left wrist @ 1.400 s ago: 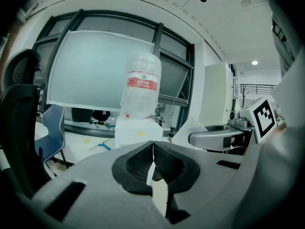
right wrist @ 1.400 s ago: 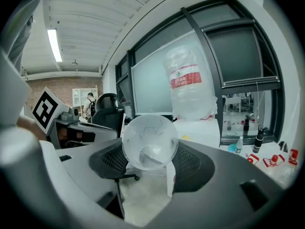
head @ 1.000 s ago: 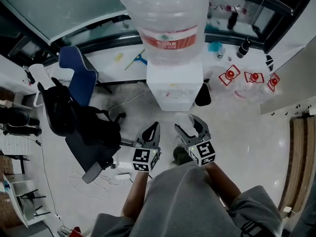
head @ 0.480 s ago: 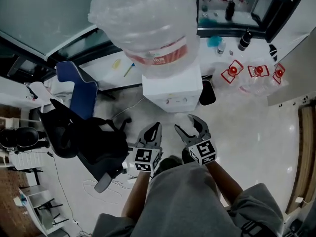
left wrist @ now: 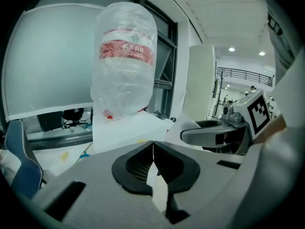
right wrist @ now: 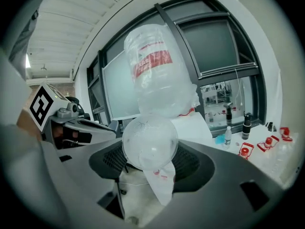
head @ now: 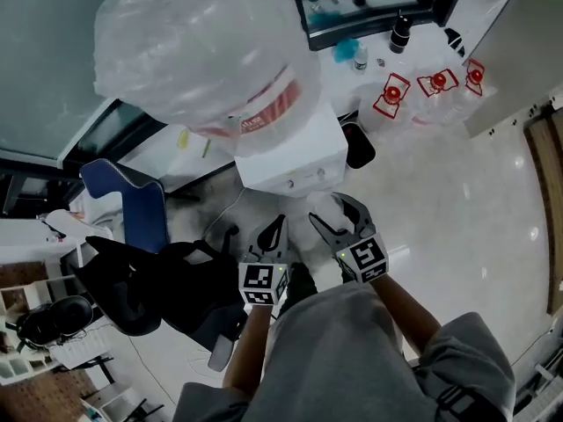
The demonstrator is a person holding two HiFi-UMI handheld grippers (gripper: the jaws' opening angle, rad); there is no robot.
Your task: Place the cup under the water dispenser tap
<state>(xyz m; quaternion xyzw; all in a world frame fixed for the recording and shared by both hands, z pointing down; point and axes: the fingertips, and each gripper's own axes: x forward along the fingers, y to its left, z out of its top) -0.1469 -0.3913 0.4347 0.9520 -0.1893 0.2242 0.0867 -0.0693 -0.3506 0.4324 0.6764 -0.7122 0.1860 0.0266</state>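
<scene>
Counted: one clear cup (right wrist: 150,144), one water dispenser (head: 290,161), two grippers. The cup is clamped in the right gripper (head: 334,214), just before the dispenser front. The left gripper (left wrist: 153,144) jaws are pressed together, nothing between. Compared with earlier, the dispenser is seen nearer both grippers.

The left hand-held gripper (head: 280,223) and right hand-held gripper (head: 327,207) have drawn nearer the water dispenser (head: 292,161).

Dim head view, fisheye-bent edges, ceiling lights — perhaps slight blur
</scene>
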